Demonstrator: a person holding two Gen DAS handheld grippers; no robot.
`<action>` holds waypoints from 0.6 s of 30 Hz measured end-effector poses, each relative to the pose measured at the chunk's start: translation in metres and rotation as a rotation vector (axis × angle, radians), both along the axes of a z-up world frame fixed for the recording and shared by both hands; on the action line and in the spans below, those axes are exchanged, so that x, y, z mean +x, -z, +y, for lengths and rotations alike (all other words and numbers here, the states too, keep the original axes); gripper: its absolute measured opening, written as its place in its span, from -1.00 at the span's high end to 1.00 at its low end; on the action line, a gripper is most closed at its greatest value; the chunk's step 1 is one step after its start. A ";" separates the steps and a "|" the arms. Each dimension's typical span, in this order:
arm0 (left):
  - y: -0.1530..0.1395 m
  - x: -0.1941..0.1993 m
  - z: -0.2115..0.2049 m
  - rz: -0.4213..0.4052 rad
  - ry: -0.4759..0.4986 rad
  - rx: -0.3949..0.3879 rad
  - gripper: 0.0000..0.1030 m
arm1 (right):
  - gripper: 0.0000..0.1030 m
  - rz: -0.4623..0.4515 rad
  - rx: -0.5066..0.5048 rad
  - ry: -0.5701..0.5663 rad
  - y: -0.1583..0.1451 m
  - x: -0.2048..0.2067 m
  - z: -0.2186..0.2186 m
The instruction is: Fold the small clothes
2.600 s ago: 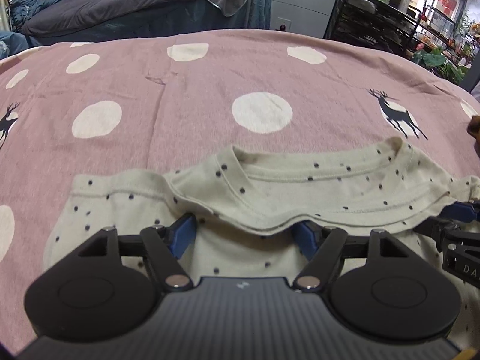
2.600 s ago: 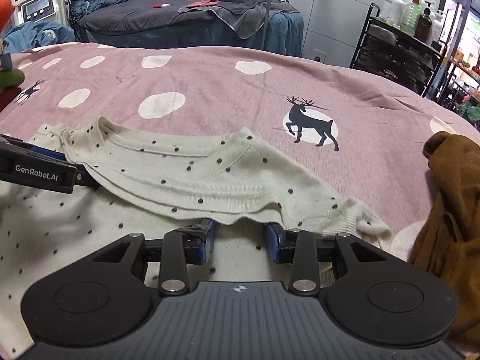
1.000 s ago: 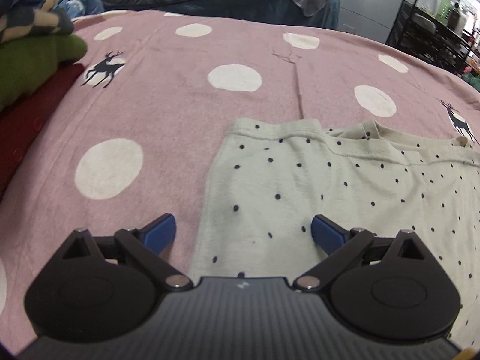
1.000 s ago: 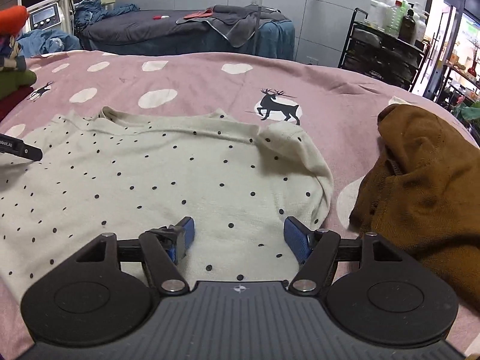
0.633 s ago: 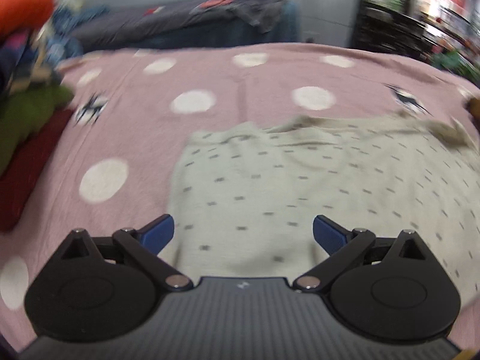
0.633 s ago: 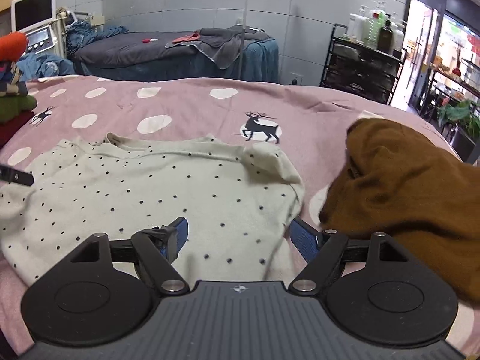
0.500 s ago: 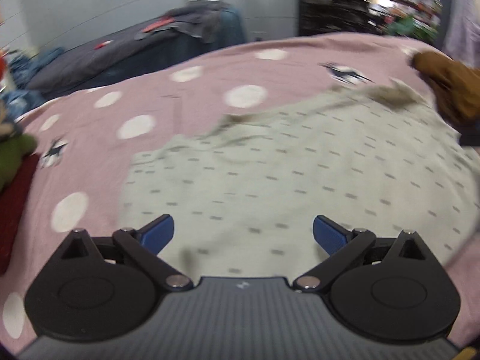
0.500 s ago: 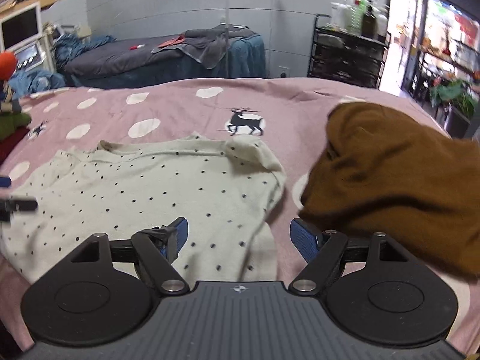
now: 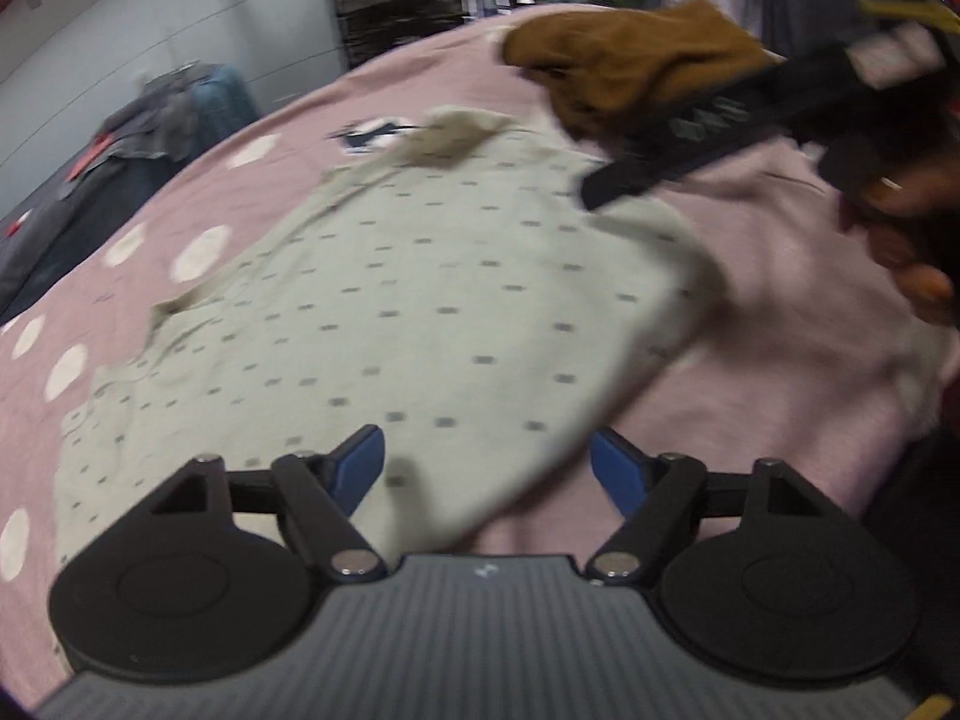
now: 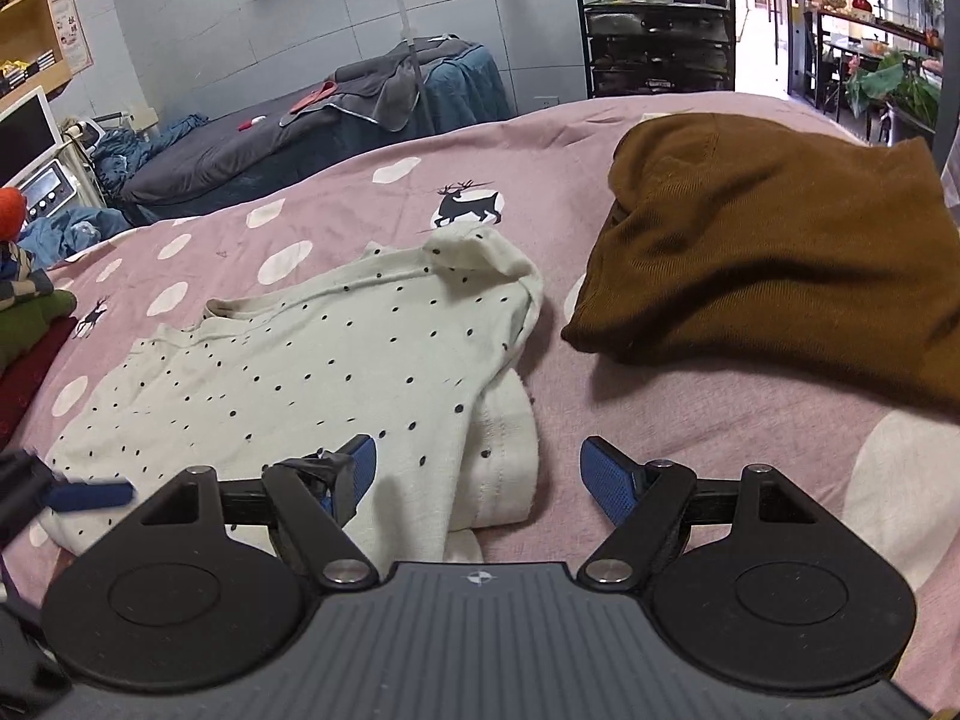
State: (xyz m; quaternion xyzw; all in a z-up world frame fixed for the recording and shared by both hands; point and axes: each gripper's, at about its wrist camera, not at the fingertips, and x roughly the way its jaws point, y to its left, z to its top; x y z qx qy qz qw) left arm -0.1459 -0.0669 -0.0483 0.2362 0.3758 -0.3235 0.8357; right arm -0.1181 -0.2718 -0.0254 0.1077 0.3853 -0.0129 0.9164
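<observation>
The shirt is soft, matt dotted knit cloth. The sweater is ribbed brown knit. The bedsheet is matt printed pink cotton.

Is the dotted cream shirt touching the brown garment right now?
Apart. The right wrist view shows a strip of bare pink bedsheet between the dotted cream shirt and the brown garment.

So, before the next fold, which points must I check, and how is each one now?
1. Shirt lies flat on the sheet: not ok, its right edge is doubled under.
2. Left gripper holds nothing: ok, jaws closing over the hem, pads not yet pressing.
3. Right gripper holds nothing: ok, open above the shirt's edge.
4. Brown garment is apart from the shirt: ok.
5. Sleeves tucked in: cannot tell.
</observation>
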 end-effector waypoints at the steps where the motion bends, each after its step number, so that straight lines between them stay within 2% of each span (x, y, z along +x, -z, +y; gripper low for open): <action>1: 0.002 -0.006 -0.007 -0.012 0.036 0.014 -0.44 | -1.00 -0.001 0.009 0.002 0.001 -0.001 0.000; 5: 0.011 -0.019 -0.030 -0.069 0.115 0.065 -0.39 | -1.00 0.000 0.074 0.024 0.002 -0.005 -0.008; 10: 0.011 -0.002 -0.040 -0.053 0.067 0.030 -0.32 | -1.00 0.018 0.172 0.060 0.008 -0.013 -0.021; 15: 0.012 0.009 -0.051 -0.083 0.048 0.056 -0.12 | -1.00 0.017 0.173 0.052 0.008 -0.017 -0.021; 18: 0.014 0.006 -0.059 -0.124 0.057 0.082 -0.11 | -1.00 0.019 0.172 0.054 0.009 -0.016 -0.022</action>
